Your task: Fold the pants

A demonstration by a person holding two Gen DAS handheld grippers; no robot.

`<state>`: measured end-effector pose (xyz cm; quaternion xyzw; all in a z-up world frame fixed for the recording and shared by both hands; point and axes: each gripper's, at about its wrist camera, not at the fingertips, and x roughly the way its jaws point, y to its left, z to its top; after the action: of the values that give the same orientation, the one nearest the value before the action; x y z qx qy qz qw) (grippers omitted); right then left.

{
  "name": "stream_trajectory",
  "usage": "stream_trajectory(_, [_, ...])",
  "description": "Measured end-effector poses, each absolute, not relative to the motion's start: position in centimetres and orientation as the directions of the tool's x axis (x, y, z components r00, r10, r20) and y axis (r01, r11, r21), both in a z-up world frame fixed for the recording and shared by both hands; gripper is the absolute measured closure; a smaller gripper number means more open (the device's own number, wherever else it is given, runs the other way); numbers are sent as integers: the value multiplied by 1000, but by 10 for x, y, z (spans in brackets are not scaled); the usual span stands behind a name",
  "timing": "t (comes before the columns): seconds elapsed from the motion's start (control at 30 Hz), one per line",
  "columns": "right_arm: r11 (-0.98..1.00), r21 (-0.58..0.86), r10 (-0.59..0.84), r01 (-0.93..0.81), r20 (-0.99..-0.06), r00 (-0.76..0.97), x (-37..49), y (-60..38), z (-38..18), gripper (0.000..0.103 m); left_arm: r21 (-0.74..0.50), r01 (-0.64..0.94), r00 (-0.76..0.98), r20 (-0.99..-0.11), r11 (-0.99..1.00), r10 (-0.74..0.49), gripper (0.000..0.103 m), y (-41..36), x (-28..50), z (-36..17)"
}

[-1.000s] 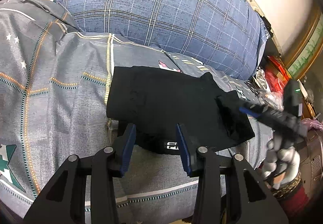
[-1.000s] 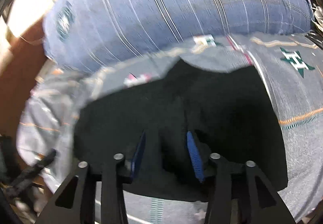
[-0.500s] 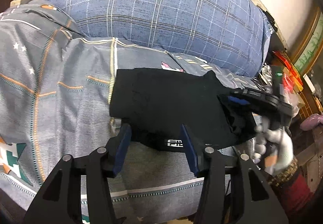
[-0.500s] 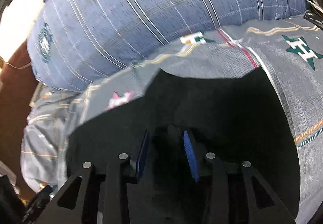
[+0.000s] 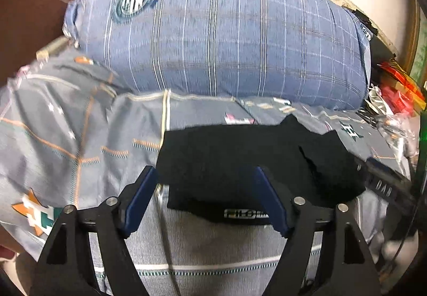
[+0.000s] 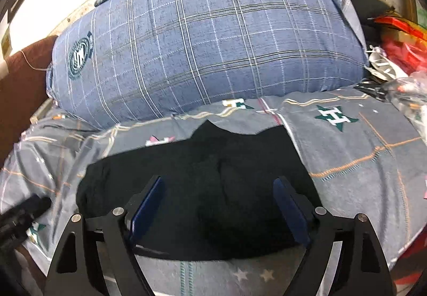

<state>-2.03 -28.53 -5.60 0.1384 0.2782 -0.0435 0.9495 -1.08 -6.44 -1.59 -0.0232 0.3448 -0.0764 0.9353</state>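
Pants point(image 5: 240, 162): black, folded, centre of frame on the bed point(image 5: 80, 135).
Left gripper point(image 5: 206, 198): fingers released, empty.
Right gripper point(image 6: 218, 205): fingers released, over pants.

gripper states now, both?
Left hand-held gripper: open, holding nothing, over the black pants.
Right hand-held gripper: open, holding nothing, over the pants.

Bedroom — plaid pillow point(image 6: 208, 39), patterned bedsheet point(image 6: 355, 141)
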Motion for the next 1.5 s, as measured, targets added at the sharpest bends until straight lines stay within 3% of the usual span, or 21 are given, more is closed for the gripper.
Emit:
stream_trajectory(0.57, [973, 86, -120, 214, -604, 788, -27, -280, -77, 17, -27, 150, 710, -693, 988, -127, 24, -99, -12, -25])
stream_trajectory(1.5, [981, -1, -146, 192, -651, 745, -18, -265, -88, 17, -114, 110, 649, -744, 987, -158, 24, -76, -1, -42])
